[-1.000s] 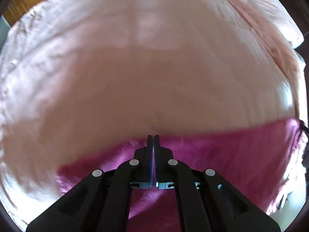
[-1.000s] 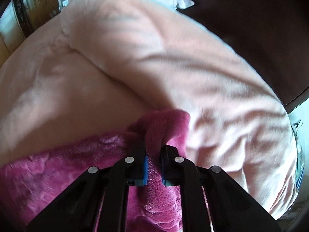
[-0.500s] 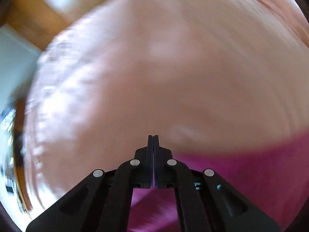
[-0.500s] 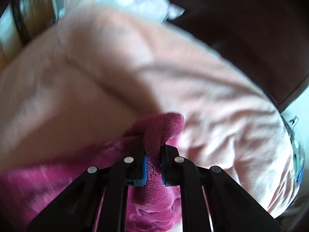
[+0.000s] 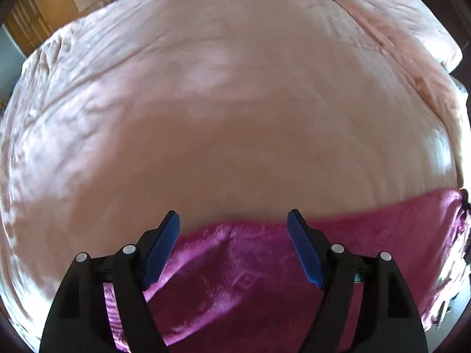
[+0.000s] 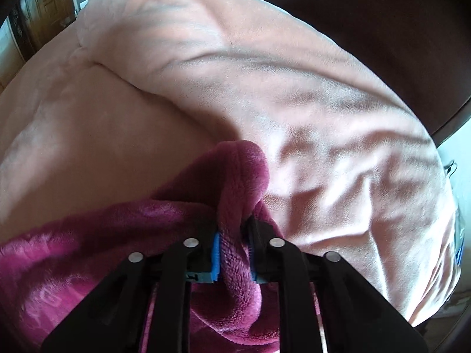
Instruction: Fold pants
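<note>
Two tools noted: left tool (image 5: 232,235) spreading, empty over pants (image 5: 265,279); right tool (image 6: 232,253) loosening its pinch on a fleece fold at frame bottom, risking slump onto bed (image 6: 323,117).

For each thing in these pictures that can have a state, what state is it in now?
Left gripper: jaws opening, nothing between the pads.
Right gripper: jaws starting to open, a bunched fold of pants between the pads.
Pants: magenta fleece, lying on the blanket, one end pinched up.
Blanket: pink, spread out, wrinkled.
</note>
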The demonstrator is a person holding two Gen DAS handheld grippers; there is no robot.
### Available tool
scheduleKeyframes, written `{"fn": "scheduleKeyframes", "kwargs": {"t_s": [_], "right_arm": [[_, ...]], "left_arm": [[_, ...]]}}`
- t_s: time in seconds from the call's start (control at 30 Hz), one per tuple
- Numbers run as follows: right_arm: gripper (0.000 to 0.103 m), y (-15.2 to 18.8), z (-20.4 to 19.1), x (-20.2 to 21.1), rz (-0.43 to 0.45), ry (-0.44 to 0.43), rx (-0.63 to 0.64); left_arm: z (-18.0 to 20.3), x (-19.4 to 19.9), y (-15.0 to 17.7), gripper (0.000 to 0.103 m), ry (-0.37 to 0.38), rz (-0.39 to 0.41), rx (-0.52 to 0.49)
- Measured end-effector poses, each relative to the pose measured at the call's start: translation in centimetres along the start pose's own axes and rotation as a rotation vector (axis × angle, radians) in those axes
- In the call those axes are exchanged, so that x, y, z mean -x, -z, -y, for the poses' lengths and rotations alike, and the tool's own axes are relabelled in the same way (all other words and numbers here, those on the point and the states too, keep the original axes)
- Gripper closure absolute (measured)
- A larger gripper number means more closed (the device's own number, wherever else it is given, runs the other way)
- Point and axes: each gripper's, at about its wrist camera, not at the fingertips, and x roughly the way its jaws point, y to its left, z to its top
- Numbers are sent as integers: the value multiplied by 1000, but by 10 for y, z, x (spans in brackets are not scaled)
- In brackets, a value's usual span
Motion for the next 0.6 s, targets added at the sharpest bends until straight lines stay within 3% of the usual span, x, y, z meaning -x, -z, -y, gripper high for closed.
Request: {"fn": "scheduleKeyframes", "kwargs": {"t_s": [0.1,0.2,0.37,0.43,0.5,0.6], "right_arm": [[85,0,7,3,1,-6,-14],[84,5,12,9,-1,-12,-19],[84,7,16,6,-18,-17,-12],[84,5,16,3,-26,-25,-21],[84,0,18,1,-37,-33,-31],[84,-5,21,4,-43,-52,-51]], "left_arm": [[-10,-8,3,15,-14,-7,-40],[-12,-19,10,14,-108,-58,-110],[-32,-42,26,14,-182,-142,-90],[-27,-51,29,26,-181,-169,-123],[-16,-51,29,61,-166,-168,-150],[6,-44,28,88,-197,-153,-225]]}}
